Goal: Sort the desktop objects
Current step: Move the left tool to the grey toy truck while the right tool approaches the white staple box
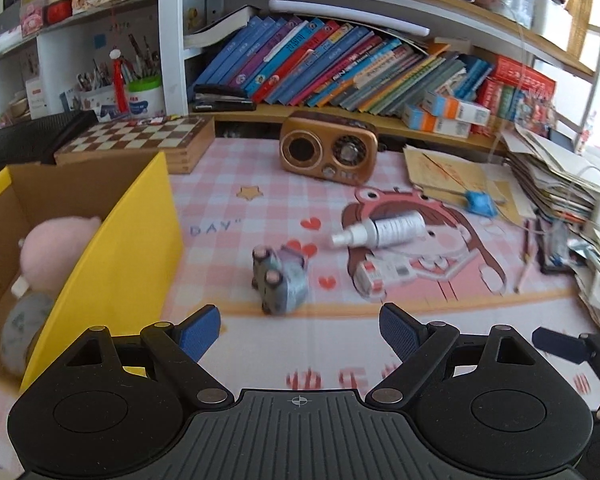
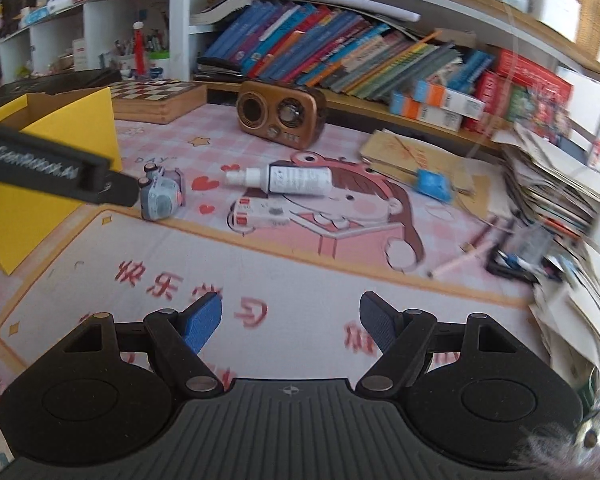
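Fingers of left gripper and right gripper stood wide, empty. Judged step: approach; next move required closing on toy car for yellow box.

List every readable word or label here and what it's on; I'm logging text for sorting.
"DAY" on the desk mat.
"快乐" on the same mat's lower border; the characters after it are blurred.
"GenRobot.AI", roughly, on the left gripper's side.
Book spines, spray bottle and small box: unreadable.
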A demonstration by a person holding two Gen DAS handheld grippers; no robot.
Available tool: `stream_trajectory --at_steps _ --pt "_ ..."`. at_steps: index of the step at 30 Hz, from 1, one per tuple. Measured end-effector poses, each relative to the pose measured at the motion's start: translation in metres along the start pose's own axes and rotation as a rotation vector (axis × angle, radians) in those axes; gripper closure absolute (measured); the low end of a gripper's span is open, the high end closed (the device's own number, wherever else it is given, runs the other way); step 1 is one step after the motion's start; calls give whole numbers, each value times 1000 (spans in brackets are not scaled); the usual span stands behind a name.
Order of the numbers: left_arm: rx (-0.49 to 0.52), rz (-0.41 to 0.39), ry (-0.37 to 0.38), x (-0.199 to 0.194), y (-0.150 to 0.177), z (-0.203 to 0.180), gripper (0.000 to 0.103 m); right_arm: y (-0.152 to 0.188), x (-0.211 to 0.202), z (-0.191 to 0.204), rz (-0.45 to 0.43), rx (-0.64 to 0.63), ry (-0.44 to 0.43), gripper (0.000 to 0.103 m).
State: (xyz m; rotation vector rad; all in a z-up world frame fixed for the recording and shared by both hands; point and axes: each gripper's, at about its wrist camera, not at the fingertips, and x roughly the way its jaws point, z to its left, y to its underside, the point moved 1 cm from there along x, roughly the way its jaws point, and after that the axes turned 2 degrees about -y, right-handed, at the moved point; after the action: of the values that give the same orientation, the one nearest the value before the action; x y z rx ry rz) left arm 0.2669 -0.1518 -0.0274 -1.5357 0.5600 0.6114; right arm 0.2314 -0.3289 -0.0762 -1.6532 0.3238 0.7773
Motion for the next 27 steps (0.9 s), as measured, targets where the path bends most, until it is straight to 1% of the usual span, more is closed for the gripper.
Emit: stream_trajectory --at_steps 3,8,11,13,15,18,21,25,27 --pt "-15 12 -7 18 -9 0 15 -10 22 -5 -3 -5 -22 28" --pt "-25 47 -40 49 -20 2 16 -24 61 -10 13 8 -33 28" --pt "-29 62 -38 64 -25 1 19 -30 81 -8 15 -8 -50 28" --pt "-27 77 -46 73 -26 1 23 -33 92 -6 22 -21 -60 28" --pt "-25 93 -54 81 -27 0 30 -35 101 -4 28 -28 -68 28" --pt "-22 109 -55 90 -27 -1 37 -37 110 -2 32 -32 -77 28" --pt "-12 124 -60 98 -26 -3 42 -40 116 -1 32 -25 -88 28" --pt "-11 139 -77 106 -25 -5 44 -43 122 0 26 -16 -96 28" --pt "-13 148 -83 110 -25 -4 48 -45 125 0 25 -4 -100 28"
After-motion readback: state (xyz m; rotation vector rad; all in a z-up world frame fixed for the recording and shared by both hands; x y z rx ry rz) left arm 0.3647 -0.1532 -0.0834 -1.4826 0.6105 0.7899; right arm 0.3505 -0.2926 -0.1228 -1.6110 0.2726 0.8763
